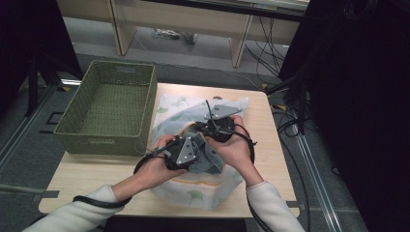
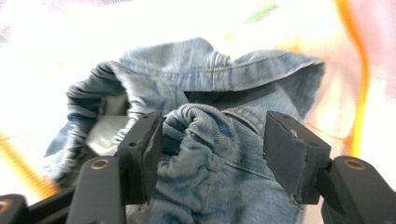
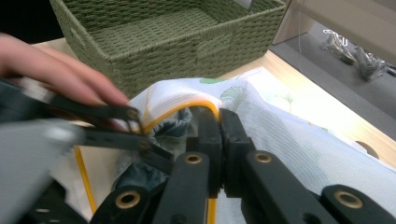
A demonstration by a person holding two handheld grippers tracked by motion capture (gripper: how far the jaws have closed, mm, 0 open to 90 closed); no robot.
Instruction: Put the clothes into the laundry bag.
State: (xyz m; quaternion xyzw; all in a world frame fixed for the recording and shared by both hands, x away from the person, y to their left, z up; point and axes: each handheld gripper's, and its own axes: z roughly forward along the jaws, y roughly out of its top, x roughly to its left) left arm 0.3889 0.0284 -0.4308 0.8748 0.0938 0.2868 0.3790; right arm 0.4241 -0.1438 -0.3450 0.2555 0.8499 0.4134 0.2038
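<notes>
We read no writing. Left tongs [image 2: 212,140] stand open astride bunched jeans [image 2: 205,154] inside the bag [image 3: 299,140], mid-table [image 1: 270,125]. Right tongs [image 3: 219,135] are clamped on the bag's yellow rim [image 3: 187,108].

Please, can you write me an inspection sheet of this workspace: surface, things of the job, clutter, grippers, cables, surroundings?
Surface: wooden table, mostly covered by the bag.
Job's things: white leaf-print bag with yellow rim; blue denim garment lying in its mouth.
Clutter: empty green woven basket at the table's left edge.
Grippers: left gripper open, jaws either side of a denim fold, right pad apart from it; right gripper shut on the bag's rim, holding it open.
Cables: black cable along the left sleeve; others on the floor at right.
Surroundings: grey floor, wooden furniture behind, dark equipment right.
</notes>
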